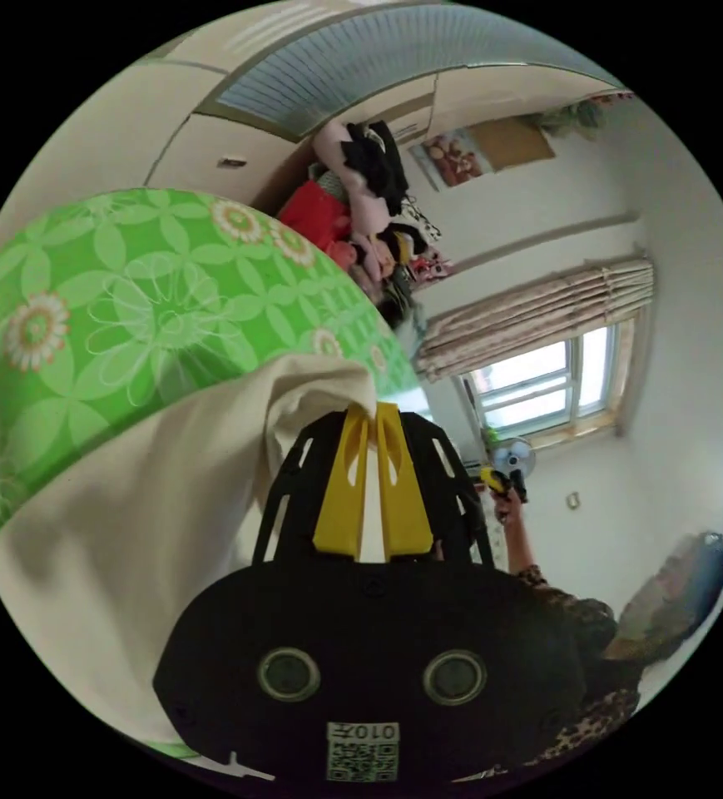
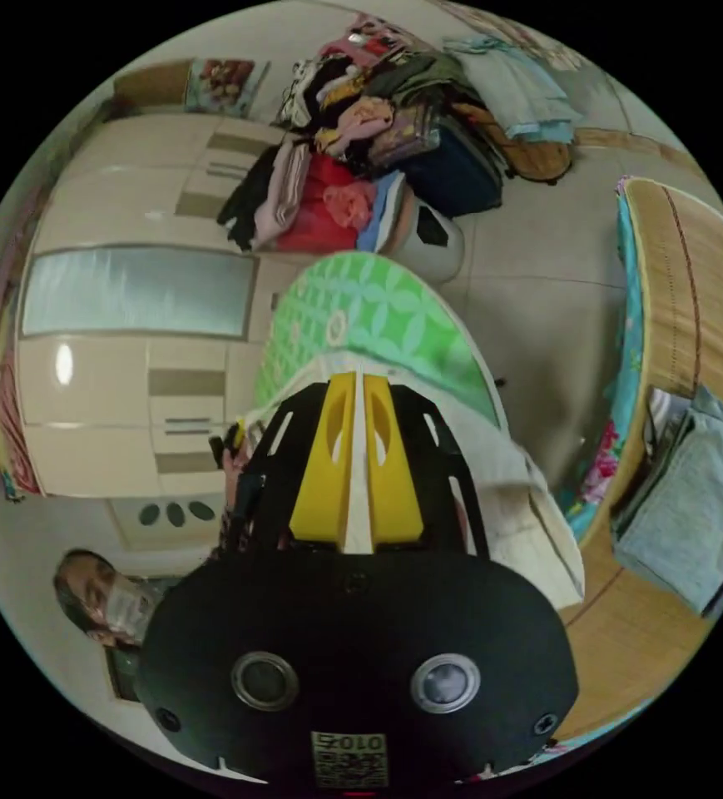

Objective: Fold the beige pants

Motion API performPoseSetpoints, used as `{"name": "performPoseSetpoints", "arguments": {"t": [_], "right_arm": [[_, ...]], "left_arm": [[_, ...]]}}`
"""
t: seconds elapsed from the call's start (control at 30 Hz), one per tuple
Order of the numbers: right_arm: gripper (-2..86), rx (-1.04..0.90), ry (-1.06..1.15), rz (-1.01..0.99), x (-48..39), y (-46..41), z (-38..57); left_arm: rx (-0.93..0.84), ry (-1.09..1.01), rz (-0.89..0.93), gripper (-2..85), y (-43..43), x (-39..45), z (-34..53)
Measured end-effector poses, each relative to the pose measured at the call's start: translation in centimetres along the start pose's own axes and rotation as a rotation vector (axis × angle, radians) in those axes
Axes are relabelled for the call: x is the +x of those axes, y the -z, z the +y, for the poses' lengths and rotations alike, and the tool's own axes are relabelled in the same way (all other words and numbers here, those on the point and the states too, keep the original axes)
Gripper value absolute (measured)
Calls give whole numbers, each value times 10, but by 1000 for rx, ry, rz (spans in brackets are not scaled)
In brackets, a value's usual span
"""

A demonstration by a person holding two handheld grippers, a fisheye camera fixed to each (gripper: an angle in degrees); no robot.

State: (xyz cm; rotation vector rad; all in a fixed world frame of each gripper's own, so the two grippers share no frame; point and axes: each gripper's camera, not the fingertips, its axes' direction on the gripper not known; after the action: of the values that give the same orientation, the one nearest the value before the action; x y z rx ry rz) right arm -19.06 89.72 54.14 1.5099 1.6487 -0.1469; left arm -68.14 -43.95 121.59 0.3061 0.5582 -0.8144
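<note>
The beige pants (image 1: pixel 136 533) hang lifted in front of a green flowered surface (image 1: pixel 128 291). My left gripper (image 1: pixel 373 409) is shut on a bunched edge of the cloth, which runs down between its yellow jaws. In the right gripper view, my right gripper (image 2: pixel 359 379) is shut on another edge of the beige pants (image 2: pixel 515 508), the fabric draping down to the right of the jaws. The other gripper (image 1: pixel 502 483) shows far off in the left gripper view, held by a person's hand.
A heap of clothes (image 2: pixel 361 158) lies by a cream wardrobe (image 2: pixel 128 349). A woven mat bed (image 2: pixel 694 316) carries folded blue-grey garments (image 2: pixel 694 499). A window with curtains (image 1: pixel 544 374) and a small fan (image 1: pixel 512 458) are nearby. A person (image 2: pixel 103 599) stands behind the right gripper.
</note>
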Motion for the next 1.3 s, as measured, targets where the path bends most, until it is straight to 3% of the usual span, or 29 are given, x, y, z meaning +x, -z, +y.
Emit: {"name": "performPoseSetpoints", "arguments": {"t": [0.07,0.2,0.4,0.47,0.6,0.7,0.77,0.87,1.07,1.17,1.3], "right_arm": [[65,-54,-43,37,8,-9,37],[84,-186,-143,-146,54,-47,107],[70,-191,-248,-403,111,-90,100],[58,-144,-242,-422,114,-80,79],[35,264,-94,-354,106,13,40],[30,371,-56,-472,121,52,43],[28,331,-40,-420,128,56,52],[27,245,-80,-276,154,43,84],[28,157,-76,-401,211,-1,169],[33,67,4,-428,196,-31,181],[51,-173,208,-300,119,-112,176]], "left_arm": [[-44,-5,49,6,11,-15,14],[-109,-14,118,10,19,-41,38],[-88,-29,223,12,34,-65,73],[-111,-61,201,13,44,-62,86],[-157,-87,196,11,59,-61,108],[-223,-134,163,5,68,-56,126],[-255,-173,86,2,77,-53,138],[-159,-206,34,0,103,-48,147],[15,-85,6,-1,144,-55,160],[71,-9,-117,0,157,-55,176],[176,138,-213,2,181,-65,200]]}}
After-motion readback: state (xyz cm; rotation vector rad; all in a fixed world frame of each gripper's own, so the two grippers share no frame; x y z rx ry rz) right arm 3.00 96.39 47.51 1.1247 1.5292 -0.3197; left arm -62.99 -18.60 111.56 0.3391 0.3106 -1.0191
